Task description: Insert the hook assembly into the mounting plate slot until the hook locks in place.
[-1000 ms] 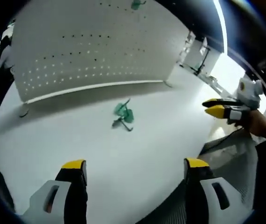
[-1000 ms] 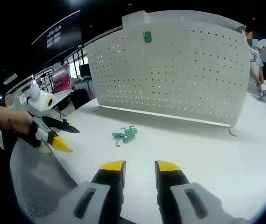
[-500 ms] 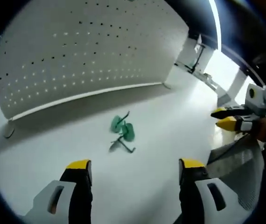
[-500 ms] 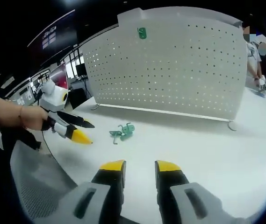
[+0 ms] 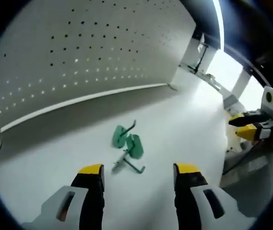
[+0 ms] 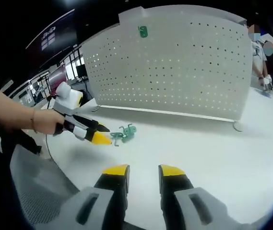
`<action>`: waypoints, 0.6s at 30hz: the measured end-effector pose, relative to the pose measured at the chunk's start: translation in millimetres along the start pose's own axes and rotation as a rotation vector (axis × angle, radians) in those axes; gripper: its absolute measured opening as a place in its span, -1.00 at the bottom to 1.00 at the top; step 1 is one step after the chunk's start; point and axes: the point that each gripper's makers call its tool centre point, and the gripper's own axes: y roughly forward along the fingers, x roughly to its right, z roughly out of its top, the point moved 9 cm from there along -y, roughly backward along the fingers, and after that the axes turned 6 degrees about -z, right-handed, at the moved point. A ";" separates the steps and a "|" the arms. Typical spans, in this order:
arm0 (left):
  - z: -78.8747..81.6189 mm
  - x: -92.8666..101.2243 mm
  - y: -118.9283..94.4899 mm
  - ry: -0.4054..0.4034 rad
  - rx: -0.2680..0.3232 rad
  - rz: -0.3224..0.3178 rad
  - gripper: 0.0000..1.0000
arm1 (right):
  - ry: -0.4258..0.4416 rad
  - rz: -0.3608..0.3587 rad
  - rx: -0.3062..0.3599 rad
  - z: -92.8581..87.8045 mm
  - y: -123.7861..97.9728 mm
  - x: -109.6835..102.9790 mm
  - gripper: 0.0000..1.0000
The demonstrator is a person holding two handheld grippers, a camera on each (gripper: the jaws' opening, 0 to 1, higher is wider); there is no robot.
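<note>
Left gripper beside green hooks, pegboard behind.

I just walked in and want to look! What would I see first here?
First the big white board full of little holes, standing at the back of the white table, with one green hook hanging near its top. Then the green hooks lying on the table in front of it, with the open left tool reaching close to them.

Handheld grippers and operator's hand.
Left gripper and right gripper: black jaws, yellow tips, grey bodies; thin band on the wrist of the hand.
</note>
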 end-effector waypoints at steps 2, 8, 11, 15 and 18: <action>1.0 -2.2 1.9 -0.002 0.012 0.000 0.07 | 0.007 -0.002 -0.002 -0.5 0.0 0.9 -0.57; 3.5 -8.2 3.5 0.011 0.013 0.010 -0.19 | 0.034 -0.010 -0.002 0.8 -1.3 3.2 -0.57; 4.9 -7.7 3.6 0.020 0.001 0.016 -0.31 | 0.059 -0.030 0.002 0.9 -2.6 8.2 -0.57; 2.3 -6.9 4.2 0.074 -0.053 0.032 -0.48 | 0.083 -0.042 0.003 0.8 -2.4 12.2 -0.57; 2.2 -4.3 6.4 0.107 -0.072 0.022 -0.58 | 0.076 -0.065 0.018 2.4 -4.2 13.5 -0.61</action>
